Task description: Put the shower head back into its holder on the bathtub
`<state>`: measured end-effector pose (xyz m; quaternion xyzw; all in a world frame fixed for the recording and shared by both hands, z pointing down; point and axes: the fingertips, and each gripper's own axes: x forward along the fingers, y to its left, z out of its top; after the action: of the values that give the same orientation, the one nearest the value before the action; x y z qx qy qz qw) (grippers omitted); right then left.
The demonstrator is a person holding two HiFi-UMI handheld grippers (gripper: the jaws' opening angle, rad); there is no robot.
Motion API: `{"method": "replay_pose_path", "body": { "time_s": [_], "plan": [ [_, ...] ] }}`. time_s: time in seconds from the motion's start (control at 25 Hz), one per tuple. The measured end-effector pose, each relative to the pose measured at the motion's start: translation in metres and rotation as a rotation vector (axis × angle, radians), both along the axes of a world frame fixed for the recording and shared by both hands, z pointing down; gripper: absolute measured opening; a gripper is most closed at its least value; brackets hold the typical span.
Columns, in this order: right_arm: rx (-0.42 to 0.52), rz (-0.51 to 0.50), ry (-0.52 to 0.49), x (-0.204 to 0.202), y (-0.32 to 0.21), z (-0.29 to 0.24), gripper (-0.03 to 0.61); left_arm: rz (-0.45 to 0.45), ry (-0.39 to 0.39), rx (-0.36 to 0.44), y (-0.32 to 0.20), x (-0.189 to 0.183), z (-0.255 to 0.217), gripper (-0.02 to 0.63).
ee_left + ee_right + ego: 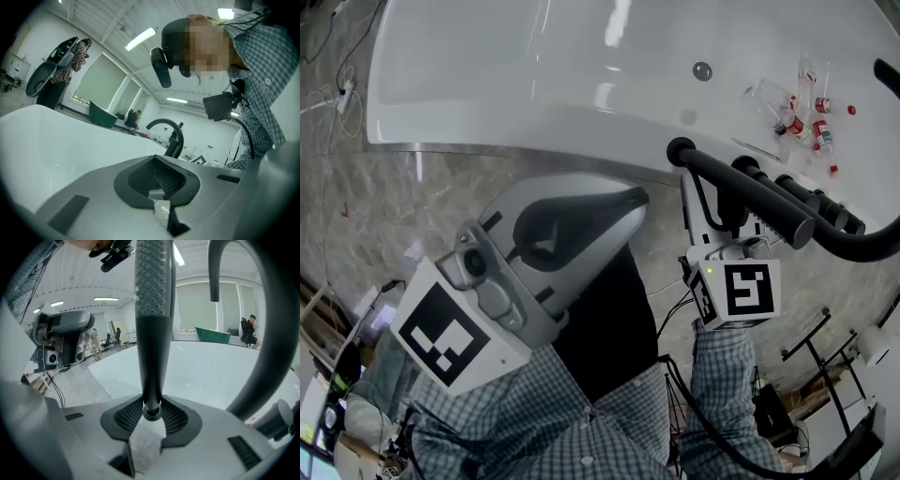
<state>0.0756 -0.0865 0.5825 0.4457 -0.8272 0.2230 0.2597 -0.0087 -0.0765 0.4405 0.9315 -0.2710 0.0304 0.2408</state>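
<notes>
1. Your right gripper point(151, 414): fingers point(180, 420) are pinching the shower head point(152, 333) at the butt end of its black handle, with the nubbed spray part at the far end.
2. Head view: the shower head point(741, 187) lies slantwise over the bathtub point(534, 75) rim, just beside the black fittings point(825, 202). Whether it touches them, you cannot tell.
3. A black curved hose point(262, 333) arcs past the right of the handle.
4. Your left gripper point(161, 187): fingers point(180, 180) are pressed together with nothing between them.
5. It hovers off the tub's outer side over the marbled floor point(356, 206), well apart from the shower head.
6. Small bottles point(806, 117) lie on the tub rim beyond the fittings, and a round metal knob point(702, 70) sits on the inner wall.
</notes>
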Motion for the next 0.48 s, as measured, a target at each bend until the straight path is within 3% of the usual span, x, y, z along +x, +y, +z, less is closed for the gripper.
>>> {"method": "replay_pose_path", "body": {
  "time_s": [0.48],
  "plan": [
    [0.004,-0.072,0.087,-0.008,0.002,0.02,0.118,-0.017,0.0,0.005,0.0,-0.001,0.001,0.008]
  ]
}}
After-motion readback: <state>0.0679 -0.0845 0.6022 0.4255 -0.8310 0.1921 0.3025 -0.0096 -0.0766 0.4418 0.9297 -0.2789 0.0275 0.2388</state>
